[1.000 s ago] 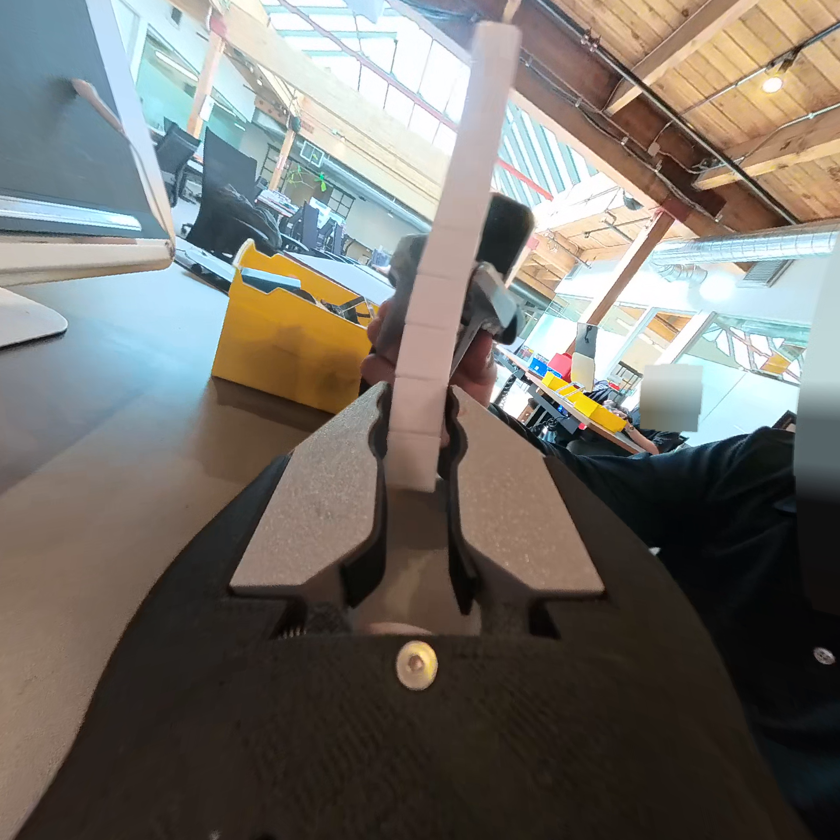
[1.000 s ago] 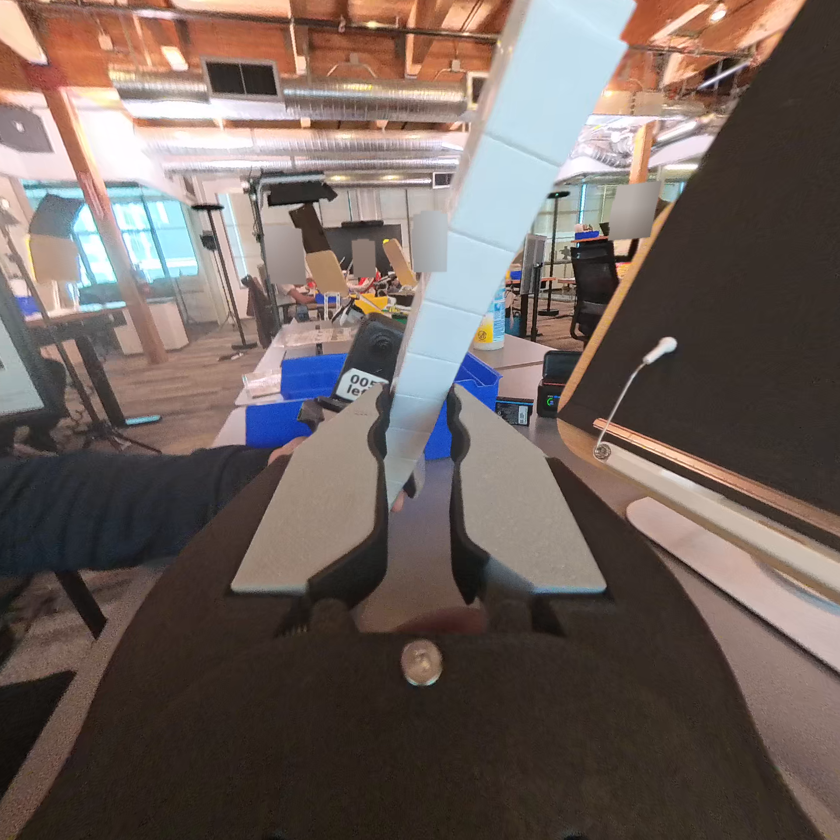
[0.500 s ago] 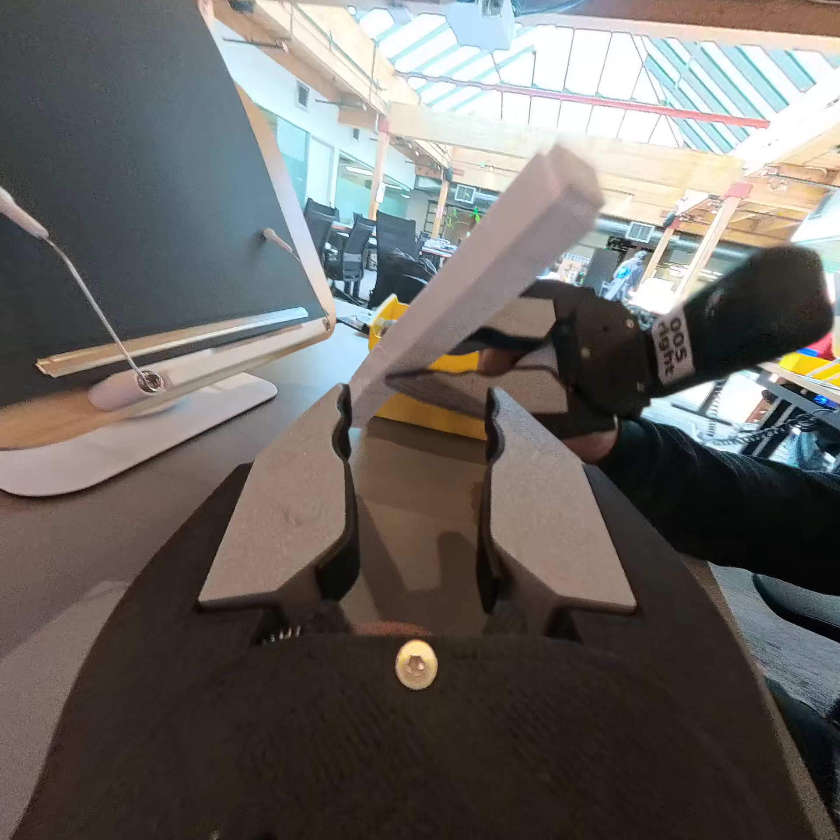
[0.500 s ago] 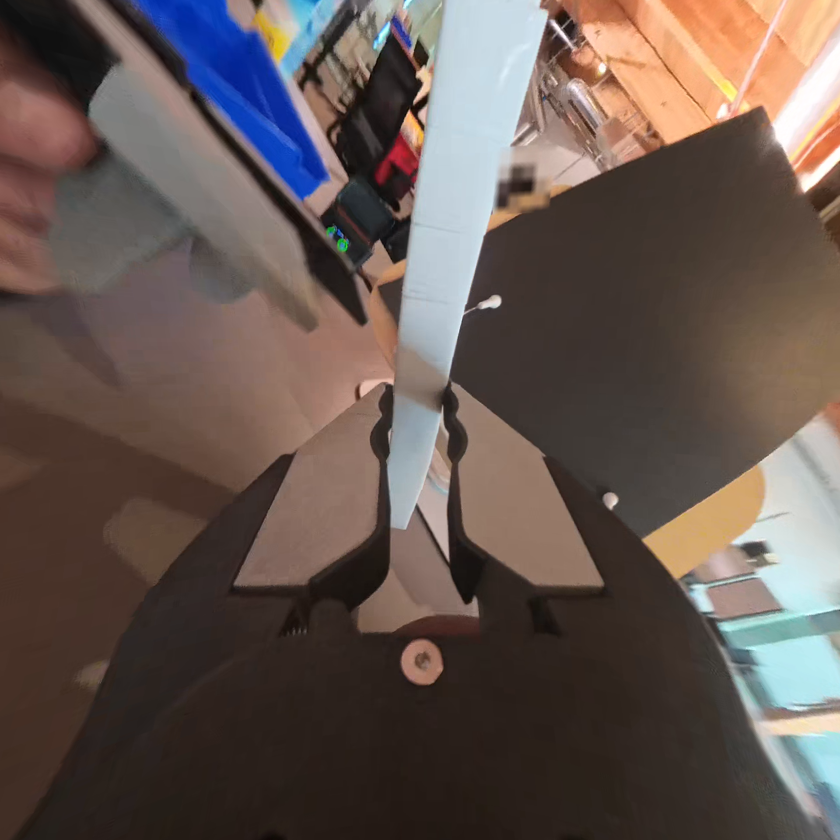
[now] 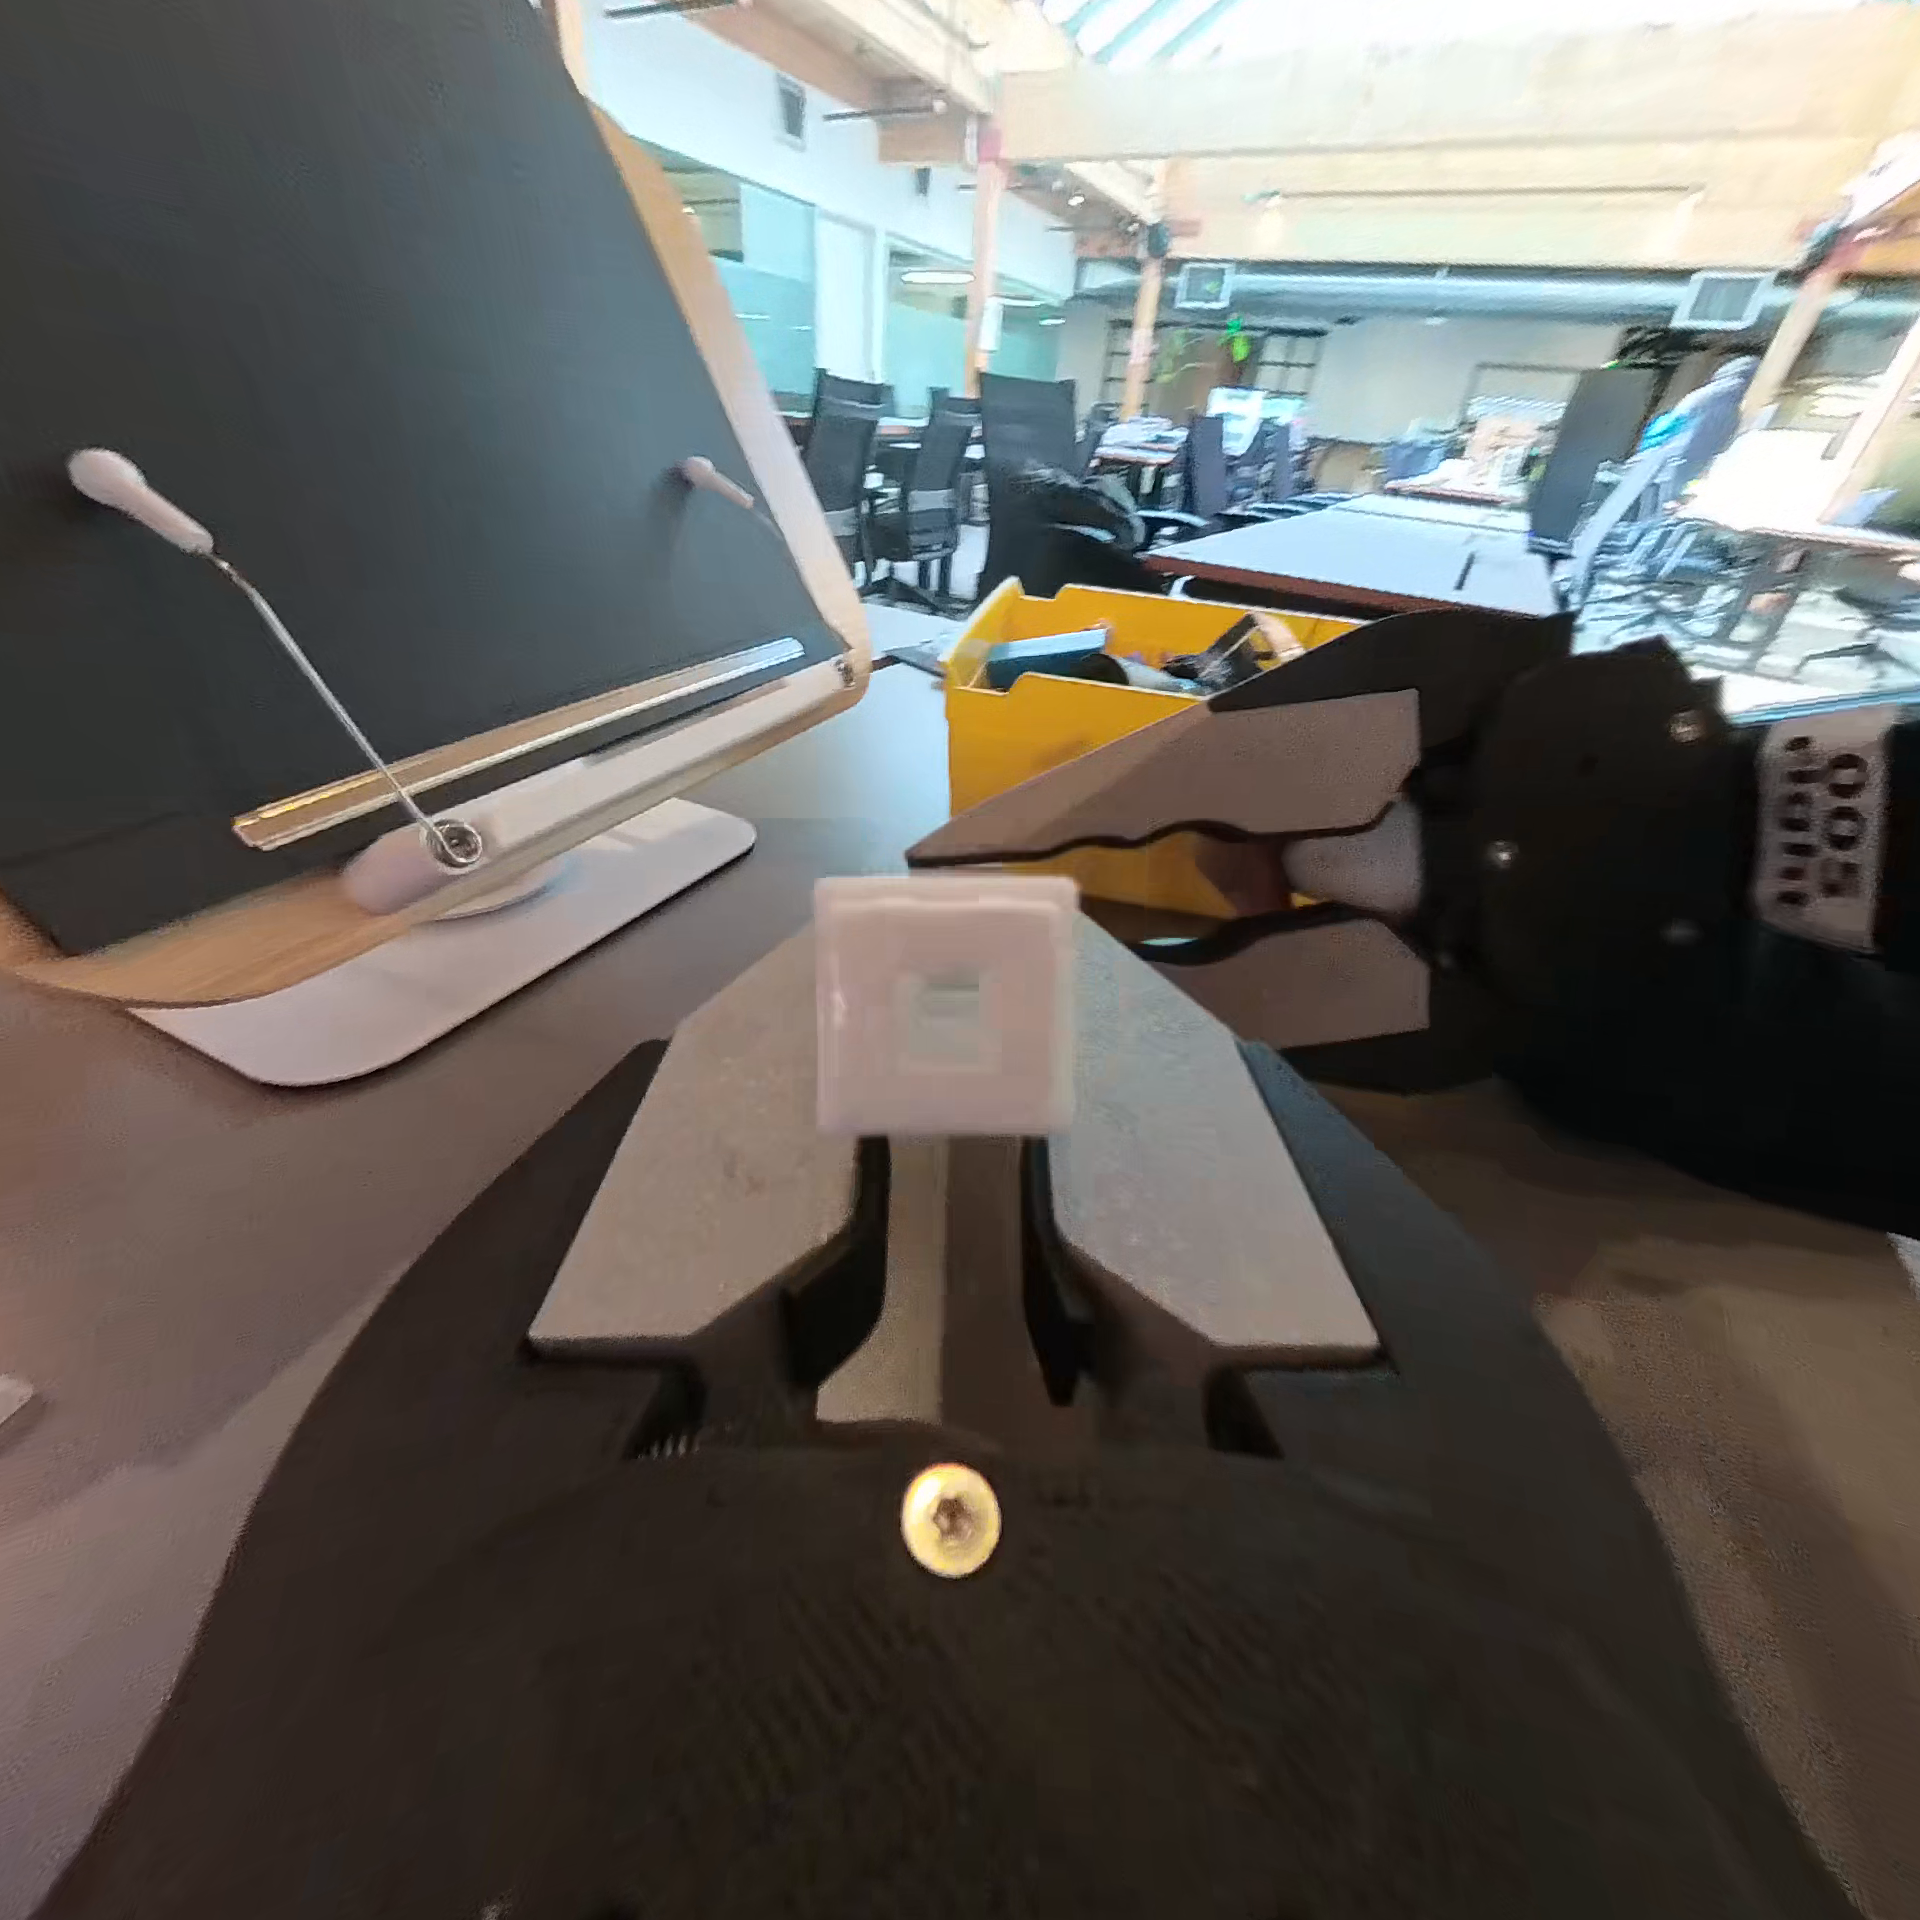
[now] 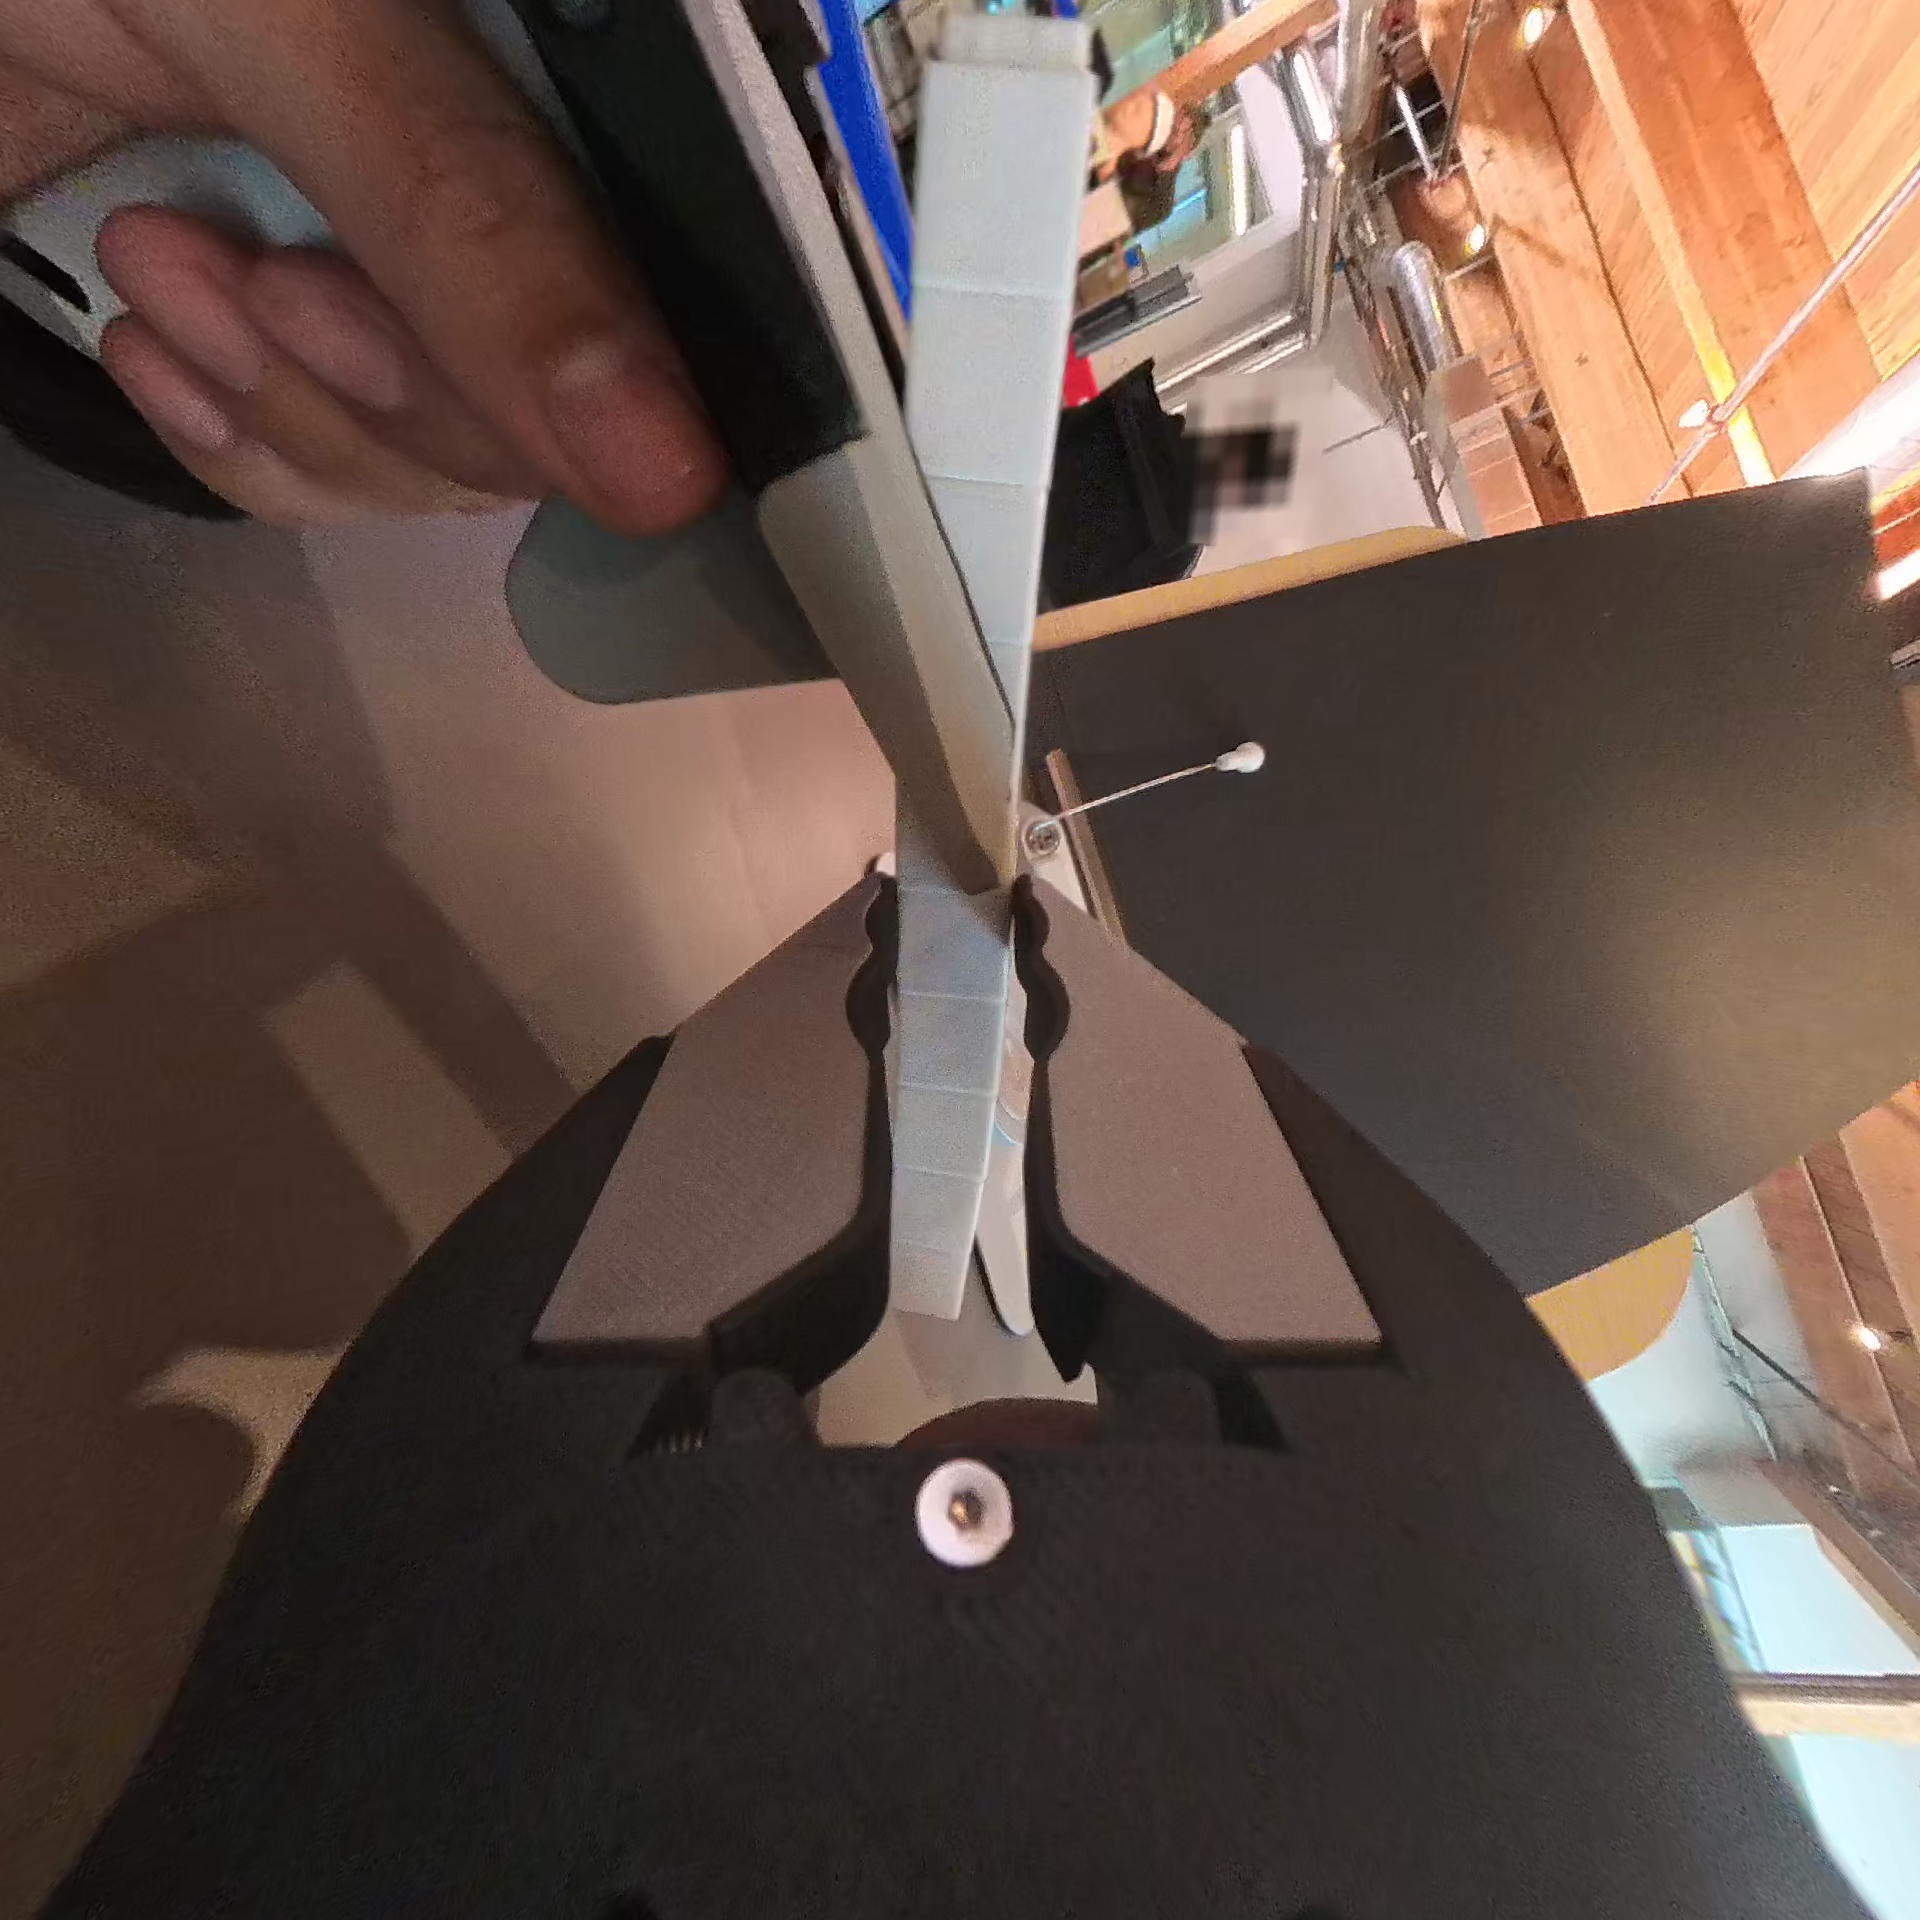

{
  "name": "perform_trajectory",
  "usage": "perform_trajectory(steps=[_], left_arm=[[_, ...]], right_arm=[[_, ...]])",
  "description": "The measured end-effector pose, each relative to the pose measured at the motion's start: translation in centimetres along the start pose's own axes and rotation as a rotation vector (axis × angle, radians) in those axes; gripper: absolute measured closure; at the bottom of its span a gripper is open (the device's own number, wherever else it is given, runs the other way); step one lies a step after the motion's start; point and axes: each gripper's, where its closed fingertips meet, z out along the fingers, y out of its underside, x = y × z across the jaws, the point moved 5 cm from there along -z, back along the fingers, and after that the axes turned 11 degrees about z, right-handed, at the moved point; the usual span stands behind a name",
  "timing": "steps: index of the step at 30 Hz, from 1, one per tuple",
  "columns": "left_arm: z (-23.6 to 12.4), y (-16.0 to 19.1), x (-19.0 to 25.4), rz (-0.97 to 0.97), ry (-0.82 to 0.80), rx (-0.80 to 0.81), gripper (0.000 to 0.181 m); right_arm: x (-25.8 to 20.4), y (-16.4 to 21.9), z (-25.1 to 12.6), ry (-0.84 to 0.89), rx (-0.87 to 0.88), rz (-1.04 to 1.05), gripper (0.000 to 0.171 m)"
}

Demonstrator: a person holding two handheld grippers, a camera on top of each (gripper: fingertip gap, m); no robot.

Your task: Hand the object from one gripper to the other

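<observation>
White bar clamped by both jaws; right gripper reaching sideways across left gripper.

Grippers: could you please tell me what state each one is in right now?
Left gripper: closed on the white bar.
Right gripper: closed on the same white bar.

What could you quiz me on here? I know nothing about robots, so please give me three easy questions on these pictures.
1. True or false: the white bar sits between the fingers of the right gripper.
2. In the left camera's view, what colour is the box behind the right gripper? A blue, B yellow, C green.
3. Fill the gap: the black board stands on a ___ base.

Key: 1 true; 2 B; 3 white.
</observation>
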Motion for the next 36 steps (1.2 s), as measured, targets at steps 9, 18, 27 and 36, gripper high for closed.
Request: perform_trajectory(steps=[9, 18, 27, 36], left_arm=[[-1.8, -1.1, -2.4, -0.203, -0.023, 0.147, 0.162], [-1.8, -1.5, -1.7, -0.3, 0.101, 0.181, 0.162], [-1.9, -1.9, -1.9, -0.218, 0.012, 0.182, 0.133], [-2.4, -1.2, -1.9, 0.656, -0.424, -0.159, 0.128]], right_arm=[[1.0, -0.3, -1.0, -0.051, 0.11, 0.195, 0.132], [1.0, 0.8, -0.4, -0.026, 0.05, 0.21, 0.14], [2.4, 1.6, -0.3, -0.083, 0.011, 0.458, 0.152], [3.8, 3.1, -0.5, -0.198, -0.065, 0.741, 0.153]])
